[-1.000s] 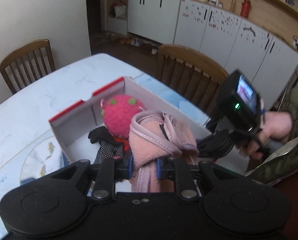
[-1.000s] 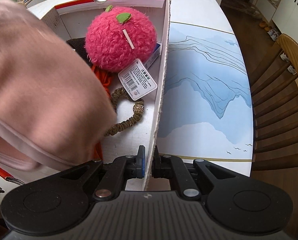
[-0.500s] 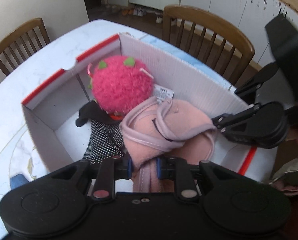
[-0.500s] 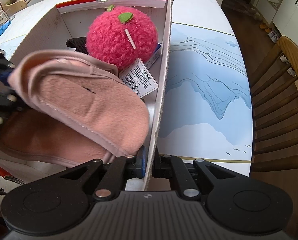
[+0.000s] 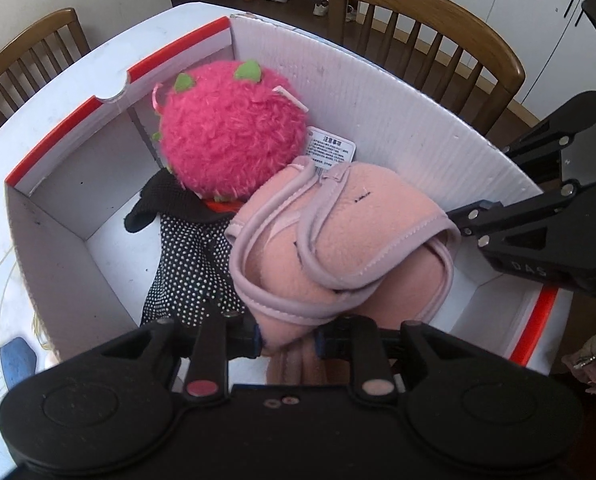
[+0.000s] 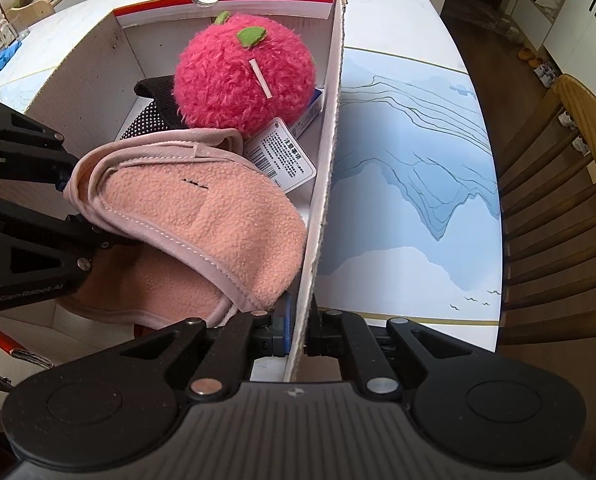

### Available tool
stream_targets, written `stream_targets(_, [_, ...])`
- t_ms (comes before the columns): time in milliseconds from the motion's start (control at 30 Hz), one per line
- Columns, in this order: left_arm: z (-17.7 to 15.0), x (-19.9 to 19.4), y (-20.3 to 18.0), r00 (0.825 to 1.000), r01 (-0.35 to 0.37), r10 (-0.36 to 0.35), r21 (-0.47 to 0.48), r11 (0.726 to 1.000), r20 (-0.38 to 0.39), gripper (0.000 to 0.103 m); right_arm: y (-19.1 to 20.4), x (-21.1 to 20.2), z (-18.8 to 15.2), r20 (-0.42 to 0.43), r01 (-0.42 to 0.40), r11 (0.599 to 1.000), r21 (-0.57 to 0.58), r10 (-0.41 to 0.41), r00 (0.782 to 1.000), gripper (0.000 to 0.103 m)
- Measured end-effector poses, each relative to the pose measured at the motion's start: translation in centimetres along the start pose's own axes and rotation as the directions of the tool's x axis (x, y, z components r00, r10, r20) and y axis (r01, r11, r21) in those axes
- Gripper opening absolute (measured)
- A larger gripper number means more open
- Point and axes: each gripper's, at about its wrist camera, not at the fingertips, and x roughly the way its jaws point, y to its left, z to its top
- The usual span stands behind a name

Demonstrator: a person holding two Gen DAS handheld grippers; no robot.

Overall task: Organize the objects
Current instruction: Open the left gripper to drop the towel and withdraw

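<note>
My left tool (image 5: 287, 344), jaws just easing apart around the pink fleece (image 5: 338, 240), should release it low inside the box (image 6: 330, 184); my right tool (image 6: 298, 332) pinches the wall steady.

Matte black left claw (image 5: 287, 340) and right claw (image 6: 295, 330): blue-edged pads, silver rivets, round housings, white lettering on linkages.

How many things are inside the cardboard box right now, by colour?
Pink: 2, fuzzy ball toy and fleece pouch
Black: 1, dotted glove
Blue and white: 1, small carton under the toy
Total: 4
</note>
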Motion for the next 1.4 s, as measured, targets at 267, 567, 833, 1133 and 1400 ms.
stream_targets(267, [-0.7, -1.8, 0.8, 0.999, 0.015, -0.014, -0.040, 0.999, 0.033, 0.033, -0.1, -0.2, -0.1, 0.005, -0.002, 1.000, 0.009, 0.002, 1.000, 0.005])
stream_targets(567, [-1.6, -5.4, 1.8, 0.993, 0.030, -0.019, -0.092, 0.995, 0.120, 0.051, -0.1, -0.3, 0.0, 0.009, 0.004, 1.000, 0.019, -0.004, 1.000, 0.005])
stream_targets(833, [-3.5, -9.6, 4.8, 0.974, -0.059, 0.097, -0.185, 0.981, 0.202, 0.063, -0.2, -0.3, 0.0, 0.010, 0.011, 0.999, 0.032, -0.011, 1.000, 0.005])
stream_targets(1133, [-6.3, -12.3, 10.5, 0.945, -0.182, 0.259, -0.338, 0.923, 0.200, 0.080, -1.2, -0.4, 0.1, 0.013, 0.023, 0.997, 0.070, -0.024, 1.000, 0.005])
stream_targets(1400, [-8.4, -11.6, 14.0, 0.932, -0.212, 0.310, -0.412, 0.886, 0.187, 0.102, -1.9, -0.6, 0.1, 0.011, 0.032, 0.995, 0.091, -0.033, 0.999, 0.005])
